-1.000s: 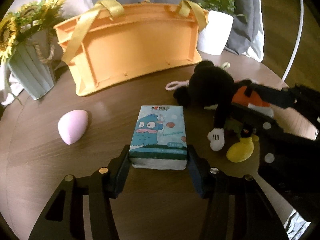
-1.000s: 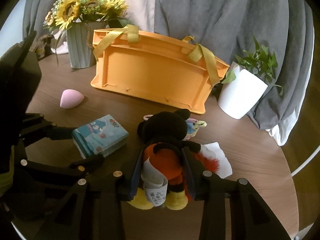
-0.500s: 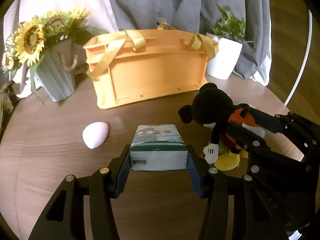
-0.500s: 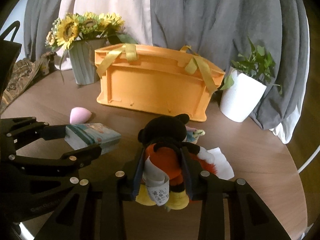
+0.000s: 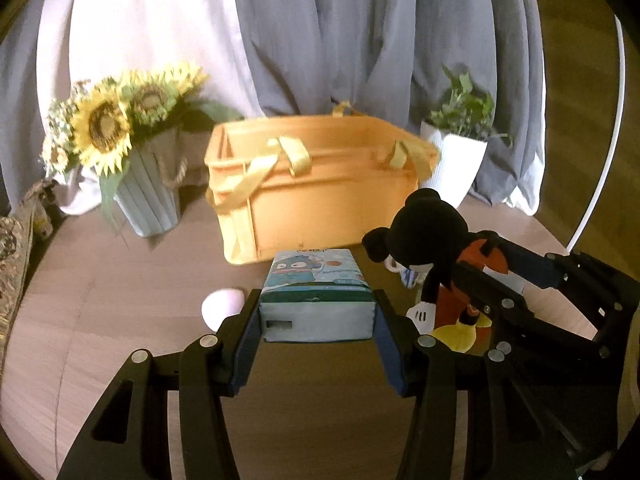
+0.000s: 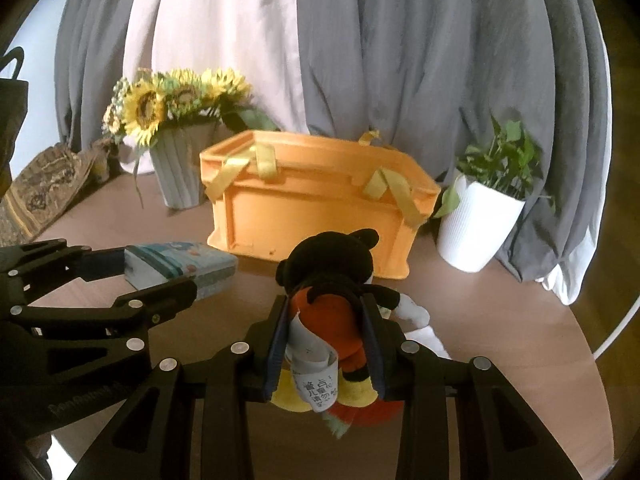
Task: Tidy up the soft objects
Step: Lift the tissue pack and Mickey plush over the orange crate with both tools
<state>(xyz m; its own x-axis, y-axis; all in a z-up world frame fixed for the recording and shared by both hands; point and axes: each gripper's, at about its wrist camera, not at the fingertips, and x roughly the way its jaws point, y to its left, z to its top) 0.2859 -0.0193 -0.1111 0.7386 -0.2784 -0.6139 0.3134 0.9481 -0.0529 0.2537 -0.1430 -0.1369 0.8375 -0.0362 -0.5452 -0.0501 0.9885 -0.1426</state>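
Going left to right on the bench (image 5: 100,304), we see a ribbed vase of sunflowers (image 5: 148,196), an orange storage crate (image 5: 320,196) with yellow ribbon handles, and a white pot with a green plant (image 5: 456,168), all set before grey and white curtains (image 5: 320,40)

Only the left wrist view shows us the pink egg-shaped sponge (image 5: 222,306), lying on the bench just left of the left gripper (image 5: 316,316); in the right wrist view the tissue pack and gripper frame cover that spot. Only the right wrist view shows us the printed label (image 6: 316,380) hanging from the toy, the white paper (image 6: 430,340) on the bench under it, and a patterned cloth (image 6: 44,184) at the far left edge

The left gripper is partly closed and clamps the blue cartoon tissue pack (image 5: 316,296) by its two short sides, pads pressing on it; the pack is held above the bench, in front of the crate. To its right, the right gripper (image 6: 326,336) is closed narrower around the orange body of the Mickey Mouse plush (image 6: 332,280), its black head pointing toward the crate and its yellow feet hanging near the camera, also clear of the bench
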